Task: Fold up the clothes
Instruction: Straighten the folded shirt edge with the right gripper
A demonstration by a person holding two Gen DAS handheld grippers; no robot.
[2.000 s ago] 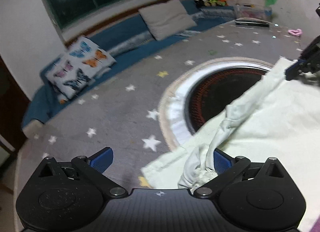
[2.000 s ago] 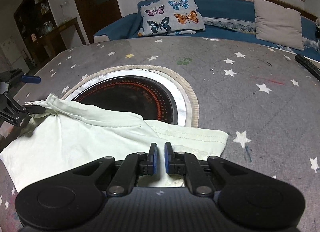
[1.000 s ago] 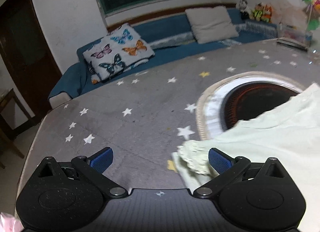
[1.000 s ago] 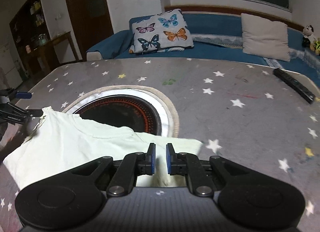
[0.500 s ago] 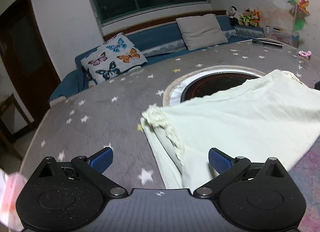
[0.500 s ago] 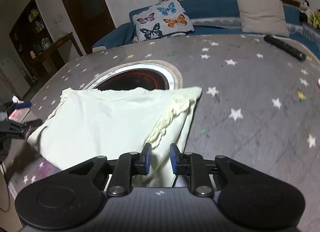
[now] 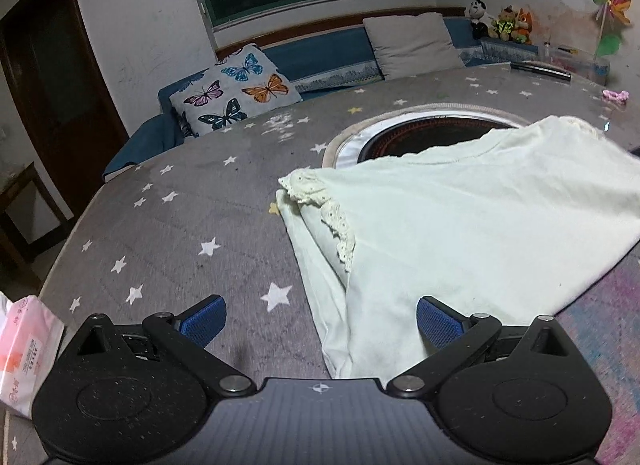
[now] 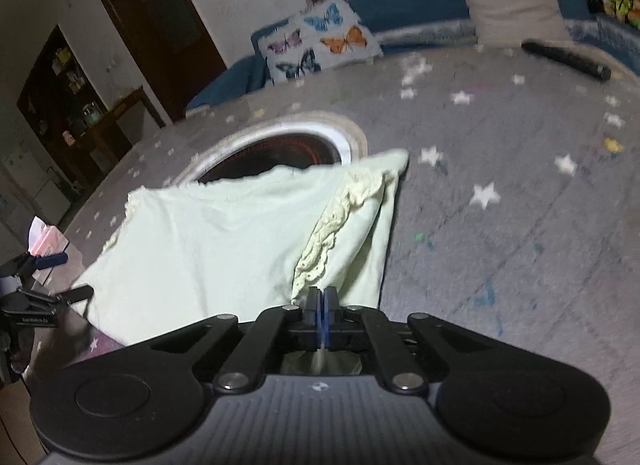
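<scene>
A pale green garment (image 7: 460,225) with lace-trimmed sleeves lies flat on the grey star-patterned table (image 7: 180,201), its far edge over the round burner. My left gripper (image 7: 320,321) is open at the garment's near left corner. The hem lies loose between its blue pads (image 7: 204,321), which do not press it. In the right wrist view the garment (image 8: 208,233) spreads to the left. My right gripper (image 8: 320,301) has its jaws closing tight on the hem beside the lace sleeve (image 8: 332,221), with cloth showing behind the pads. The left gripper (image 8: 66,276) shows open at the far left.
A round dark burner (image 7: 432,133) with a pale rim is set into the table. A pink tissue pack (image 7: 24,345) sits at the table's left edge. A black remote (image 8: 568,59) and a small pink object (image 7: 616,95) lie at the far side, before a blue bench with cushions.
The left gripper drew back from the lace sleeve toward the near hem. The right gripper's jaws went from slightly apart to pressed together on the hem, and its view rolled.
</scene>
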